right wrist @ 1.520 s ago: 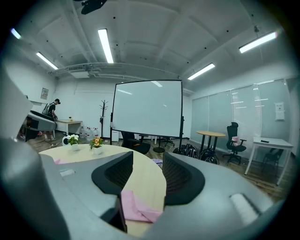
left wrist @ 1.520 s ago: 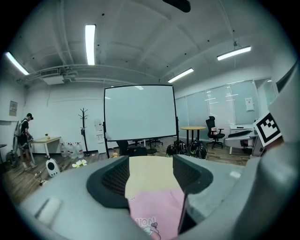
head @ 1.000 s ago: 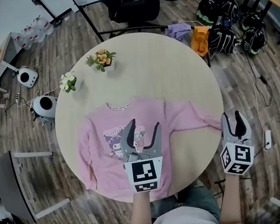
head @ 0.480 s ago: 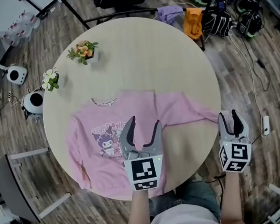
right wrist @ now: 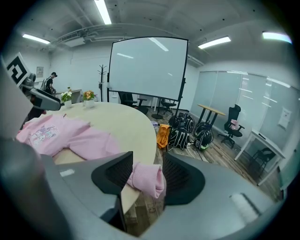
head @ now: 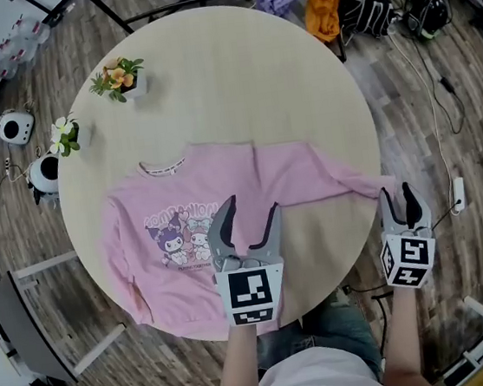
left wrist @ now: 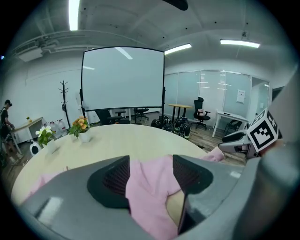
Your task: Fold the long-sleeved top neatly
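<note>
Hem of pink long-sleeved top [head: 185, 230] is partly hidden by left claw [head: 243, 218], whose jaws are spread over the top's body, fabric showing between them but ungripped. Top lies flat, print up, on round worktop [head: 228, 84]. Right claw [head: 402, 198] pinches bunched sleeve cuff [right wrist: 143, 180] at the worktop edge.

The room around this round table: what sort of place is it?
Probably an office meeting room: a large projection screen stands beyond the table, glass-walled partitions line one side, and an office chair sits nearby.
</note>
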A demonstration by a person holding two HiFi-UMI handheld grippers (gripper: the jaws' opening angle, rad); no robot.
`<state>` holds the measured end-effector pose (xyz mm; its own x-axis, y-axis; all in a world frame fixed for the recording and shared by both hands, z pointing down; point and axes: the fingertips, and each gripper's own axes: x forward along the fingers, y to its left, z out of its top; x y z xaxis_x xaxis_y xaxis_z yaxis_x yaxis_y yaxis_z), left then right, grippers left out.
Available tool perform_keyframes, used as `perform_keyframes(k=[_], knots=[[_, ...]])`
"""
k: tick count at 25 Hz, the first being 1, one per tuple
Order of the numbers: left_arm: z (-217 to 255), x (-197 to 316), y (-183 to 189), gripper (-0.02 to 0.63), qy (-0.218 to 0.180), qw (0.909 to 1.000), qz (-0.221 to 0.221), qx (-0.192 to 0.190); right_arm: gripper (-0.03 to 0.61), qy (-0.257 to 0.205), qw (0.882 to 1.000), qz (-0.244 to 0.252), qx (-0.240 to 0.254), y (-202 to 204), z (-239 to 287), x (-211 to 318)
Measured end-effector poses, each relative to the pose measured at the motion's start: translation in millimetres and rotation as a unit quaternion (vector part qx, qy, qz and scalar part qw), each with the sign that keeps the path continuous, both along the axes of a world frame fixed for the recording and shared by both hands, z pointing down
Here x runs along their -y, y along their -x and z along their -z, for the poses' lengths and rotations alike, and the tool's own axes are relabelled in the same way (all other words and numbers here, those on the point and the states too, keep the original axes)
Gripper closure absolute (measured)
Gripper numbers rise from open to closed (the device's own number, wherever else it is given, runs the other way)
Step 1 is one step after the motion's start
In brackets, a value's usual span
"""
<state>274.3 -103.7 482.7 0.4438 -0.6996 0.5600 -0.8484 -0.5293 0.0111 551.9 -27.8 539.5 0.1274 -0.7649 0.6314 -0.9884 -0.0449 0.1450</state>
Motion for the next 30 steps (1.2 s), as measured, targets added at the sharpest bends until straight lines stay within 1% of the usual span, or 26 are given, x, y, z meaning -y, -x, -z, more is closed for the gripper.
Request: perform_keyframes(k=[3, 13, 20, 23, 27, 30], knots=[[-7, -1, -4, 0.333, 0.008, 1.0000, -0.004, 0.002, 0.354, 0.012, 1.000, 0.000, -0.003, -5, -11, -3], [-26, -5, -12, 0.333, 0.030, 0.9994, -0.012, 0.013, 0.380, 0.036, 0.999, -0.004, 0.015, -12, -42, -5], [-29, -5, -14, 0.333, 0.033, 0.9992, -0.011, 0.017, 0.446, 0.048, 0.998, 0.002, 0.039, -12, -52, -4], [-26, -6, -13, 0.333, 0.031, 0.9994, -0.006, 0.017, 0.541, 0.042, 0.998, 0.000, 0.036, -14, -47, -3], [-20, -7, -8, 0.333, 0.025, 0.9995, 0.001, 0.017, 0.545, 0.026, 0.999, 0.003, 0.034, -13, -33, 2], [-11, -7, -4, 0.333, 0.015, 0.9997, 0.012, 0.016, 0.546, 0.003, 1.000, -0.003, 0.026, -17, -17, 11]])
